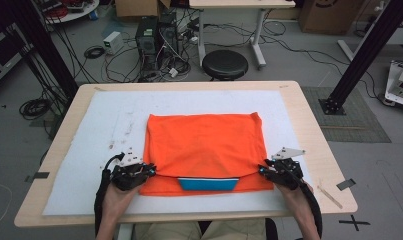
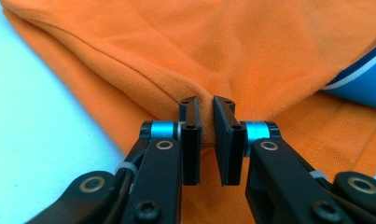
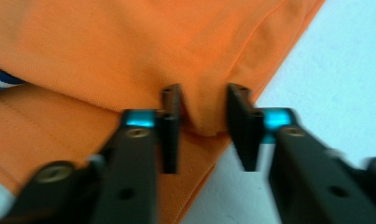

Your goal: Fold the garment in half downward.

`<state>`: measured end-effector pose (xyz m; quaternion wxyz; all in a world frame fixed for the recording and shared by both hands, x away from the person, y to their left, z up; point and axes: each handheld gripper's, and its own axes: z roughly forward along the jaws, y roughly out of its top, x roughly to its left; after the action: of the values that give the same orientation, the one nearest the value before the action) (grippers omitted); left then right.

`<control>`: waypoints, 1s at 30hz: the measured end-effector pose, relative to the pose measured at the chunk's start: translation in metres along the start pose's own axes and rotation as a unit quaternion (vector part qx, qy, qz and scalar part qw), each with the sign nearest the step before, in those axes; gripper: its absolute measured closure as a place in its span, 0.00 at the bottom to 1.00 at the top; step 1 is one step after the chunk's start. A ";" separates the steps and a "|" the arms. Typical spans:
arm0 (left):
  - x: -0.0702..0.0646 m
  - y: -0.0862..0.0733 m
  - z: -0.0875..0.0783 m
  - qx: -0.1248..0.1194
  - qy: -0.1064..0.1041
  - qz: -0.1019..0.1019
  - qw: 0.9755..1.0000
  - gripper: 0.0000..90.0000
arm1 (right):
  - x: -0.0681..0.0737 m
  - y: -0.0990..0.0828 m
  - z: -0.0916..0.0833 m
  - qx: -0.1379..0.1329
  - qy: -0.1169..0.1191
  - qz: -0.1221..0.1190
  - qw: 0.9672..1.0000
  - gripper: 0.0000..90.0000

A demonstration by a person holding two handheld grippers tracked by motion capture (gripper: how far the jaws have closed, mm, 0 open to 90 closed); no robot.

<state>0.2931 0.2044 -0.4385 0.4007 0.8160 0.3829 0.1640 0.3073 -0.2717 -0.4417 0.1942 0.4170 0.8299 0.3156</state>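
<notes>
Here the left gripper (image 2: pixel 205 122) pinches a fold of the orange shirt (image 1: pixel 204 142), while the right gripper (image 3: pixel 205 120) straddles another fold, jaws visibly apart.

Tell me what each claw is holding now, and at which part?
The left claw pinches the orange shirt at its folded edge. The right claw has that edge between its jaws, not yet pinched.

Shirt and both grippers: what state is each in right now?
Shirt: folded, flat on the white mat, blue collar showing at the near edge.
Left gripper: shut on a pinch of the shirt's near left fold.
Right gripper: jaws astride a fold at the near right corner, a gap still at one pad; blurred.
</notes>
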 end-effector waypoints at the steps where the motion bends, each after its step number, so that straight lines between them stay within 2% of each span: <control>1: 0.000 0.000 0.000 -0.002 -0.001 -0.001 1.000 0.90 | 0.001 0.001 -0.001 -0.001 -0.006 -0.007 1.000 0.85; 3: 0.001 0.000 -0.003 -0.005 0.001 0.000 1.000 0.91 | 0.003 0.002 -0.003 -0.009 -0.011 -0.011 1.000 0.94; 6: 0.000 0.000 -0.008 -0.017 0.002 -0.006 1.000 0.91 | 0.005 0.002 -0.010 -0.019 -0.017 -0.019 0.999 0.96; 8: 0.000 0.000 -0.012 -0.020 -0.001 -0.004 1.000 0.91 | 0.006 0.002 -0.015 -0.026 -0.020 -0.017 0.999 0.96; 15: -0.005 -0.006 -0.025 -0.026 -0.015 0.000 1.000 0.91 | 0.006 -0.005 -0.032 -0.039 0.006 -0.007 0.999 0.97; 20: -0.012 -0.015 -0.033 -0.024 -0.025 0.000 0.999 0.91 | 0.009 -0.012 -0.042 -0.036 0.018 -0.003 0.999 0.97; 30: -0.021 -0.029 -0.044 -0.016 -0.040 0.000 0.999 0.91 | 0.013 -0.035 -0.048 -0.027 0.055 0.011 0.998 0.97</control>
<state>0.2394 0.2227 -0.4331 0.4289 0.8154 0.3640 0.1370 0.2516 -0.2942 -0.4313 0.1562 0.4030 0.8257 0.3625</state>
